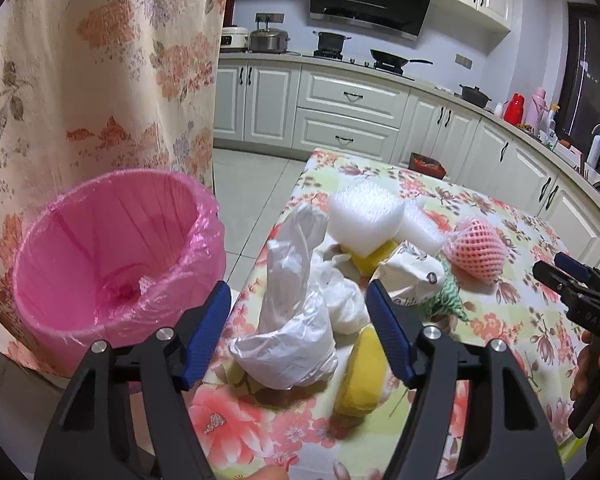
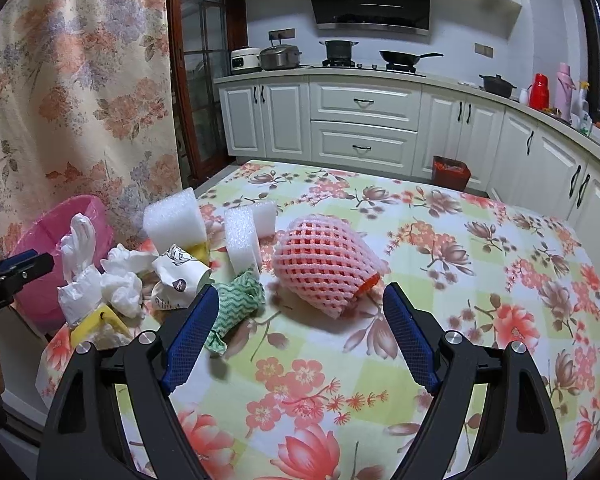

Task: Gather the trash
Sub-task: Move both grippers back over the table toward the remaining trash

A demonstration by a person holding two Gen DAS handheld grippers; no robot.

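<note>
Two grippers work over a floral table (image 2: 440, 280). The left gripper (image 1: 298, 304) has its jaws apart around a white plastic bag (image 1: 292, 320), which stands between the blue pads without either pad visibly pressing on it. The right gripper (image 2: 296, 312) also has its jaws apart, with a pink foam net (image 2: 320, 264) lying just ahead of them on the cloth, untouched.

The trash sits in a pile at the table's left edge. Counted there are: one white plastic bag, three white foam blocks (image 2: 174, 220), two yellow sponges (image 1: 362, 372), one crumpled paper cup (image 2: 180, 276), one green-and-white cloth (image 2: 236, 300), one pink foam net, and some crumpled tissue (image 2: 124, 284), whose pieces cannot be counted.

One pink bin (image 1: 112, 256), lined with a pink bag, stands off the table's left edge, beside a floral curtain (image 1: 100, 80). A small white scrap lies in its bottom.

The foam blocks rest on one sponge, and the bag hides part of the tissue from the left wrist view. Behind the table are white cabinets (image 2: 360, 120), a stove with one pot (image 2: 338, 50) and one pan (image 2: 400, 58), and a red box (image 2: 451, 172) on the floor.
</note>
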